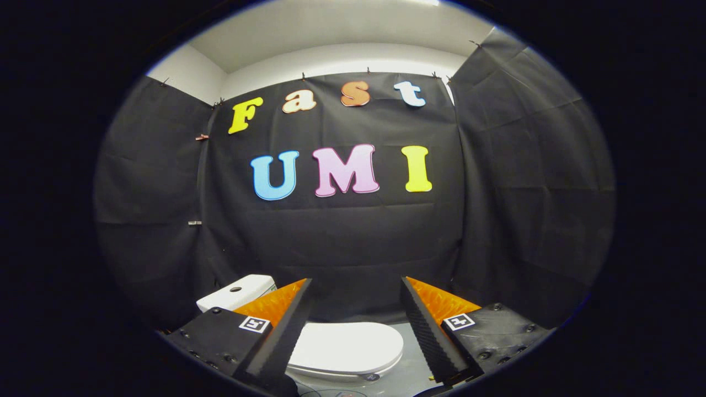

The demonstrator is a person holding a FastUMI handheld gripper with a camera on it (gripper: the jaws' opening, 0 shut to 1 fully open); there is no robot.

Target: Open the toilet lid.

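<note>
A white toilet stands on a grey floor below and ahead of me. Its lid [345,346] lies flat and closed over the bowl, showing between my two fingers. The white cistern [237,292] with a dark button on top sits behind my left finger. My gripper [356,286] is open, its fingers spread wide with nothing between them. It hovers above the lid and is well apart from it.
Black cloth walls close in the booth on the left, back and right. A strip of grey floor [411,375] shows to the right of the bowl. White wall and ceiling show above the cloth.
</note>
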